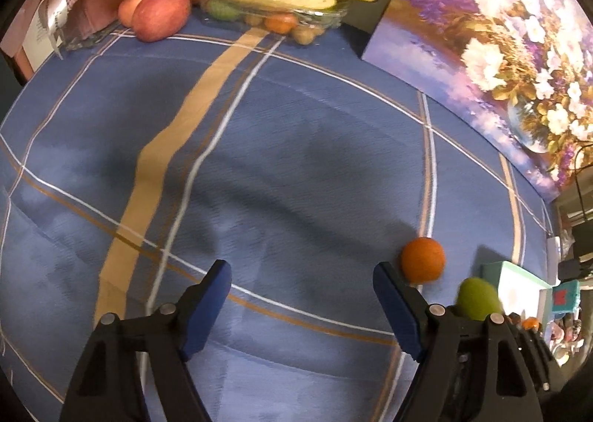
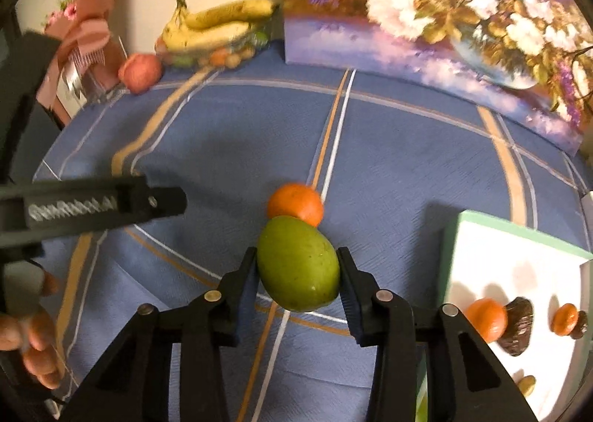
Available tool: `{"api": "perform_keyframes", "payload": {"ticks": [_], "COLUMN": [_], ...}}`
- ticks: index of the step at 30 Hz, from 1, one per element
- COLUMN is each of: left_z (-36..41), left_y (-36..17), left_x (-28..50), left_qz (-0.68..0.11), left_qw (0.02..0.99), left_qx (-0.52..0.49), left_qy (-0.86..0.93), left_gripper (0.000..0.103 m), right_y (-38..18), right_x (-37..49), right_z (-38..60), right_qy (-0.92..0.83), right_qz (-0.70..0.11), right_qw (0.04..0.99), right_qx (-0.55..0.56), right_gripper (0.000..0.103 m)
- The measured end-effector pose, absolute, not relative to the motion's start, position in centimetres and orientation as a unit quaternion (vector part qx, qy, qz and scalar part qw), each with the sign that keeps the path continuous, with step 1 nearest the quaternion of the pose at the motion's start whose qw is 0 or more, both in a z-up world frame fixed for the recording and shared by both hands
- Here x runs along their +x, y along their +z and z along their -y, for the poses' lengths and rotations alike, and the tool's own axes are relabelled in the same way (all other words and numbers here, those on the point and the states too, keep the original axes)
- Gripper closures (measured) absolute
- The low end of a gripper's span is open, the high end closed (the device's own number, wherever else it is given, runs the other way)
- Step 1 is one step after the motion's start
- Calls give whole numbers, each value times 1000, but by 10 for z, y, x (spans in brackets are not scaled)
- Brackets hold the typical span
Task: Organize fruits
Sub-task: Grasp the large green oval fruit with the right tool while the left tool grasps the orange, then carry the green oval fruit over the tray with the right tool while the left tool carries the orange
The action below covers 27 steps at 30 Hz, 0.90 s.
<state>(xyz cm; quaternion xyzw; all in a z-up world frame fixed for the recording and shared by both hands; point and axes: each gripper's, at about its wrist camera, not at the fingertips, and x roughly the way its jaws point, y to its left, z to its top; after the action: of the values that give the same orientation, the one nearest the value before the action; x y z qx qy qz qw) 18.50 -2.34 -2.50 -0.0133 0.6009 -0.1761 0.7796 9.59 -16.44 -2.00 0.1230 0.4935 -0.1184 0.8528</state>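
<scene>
Blue plaid cloth covers the desk [image 2: 389,148], where the right tool [image 2: 298,273] grips a smooth green oval mango [image 2: 298,268] crosswise, a round orange tangerine [image 2: 295,203] just beyond, nearer it than the wide-open, empty left tool [image 1: 302,273].

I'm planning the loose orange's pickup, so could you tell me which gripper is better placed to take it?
Left: the left gripper is open with nothing in it, the orange beside its finger. The right gripper is shut on the green fruit.

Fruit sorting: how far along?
Partly done: two small oranges and dates already sit on the white tray. In hand: the right gripper clamps a green mango. Left: a loose orange on the tablecloth; the left gripper is open.
</scene>
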Motion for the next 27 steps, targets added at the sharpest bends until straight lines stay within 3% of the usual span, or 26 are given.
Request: {"api": "perform_keyframes", "payload": {"ticks": [14,23,25,27], "left_z": [85,110,114,116], "left_y": [-25,-38,-37,-35], "left_x": [166,164,164,164], "left_qz": [-594,-594,-591,-588], "left_qw": [771,766,766,766], "left_qx": [3,15,15,12], "left_qy": [-231,-245,-253,-261], "left_gripper": [30,46,58,63], "right_y": [20,27,27,26], "right_x": [54,43,42,42], "right_z": [250,278,282,284], "right_qy": [-202,-217,-217,-218], "right_qz": [-441,-427,-425,-426], "right_qw": [855,854,854,853], "right_qx": [183,202,205,208], "right_gripper": [61,61,61,61]}}
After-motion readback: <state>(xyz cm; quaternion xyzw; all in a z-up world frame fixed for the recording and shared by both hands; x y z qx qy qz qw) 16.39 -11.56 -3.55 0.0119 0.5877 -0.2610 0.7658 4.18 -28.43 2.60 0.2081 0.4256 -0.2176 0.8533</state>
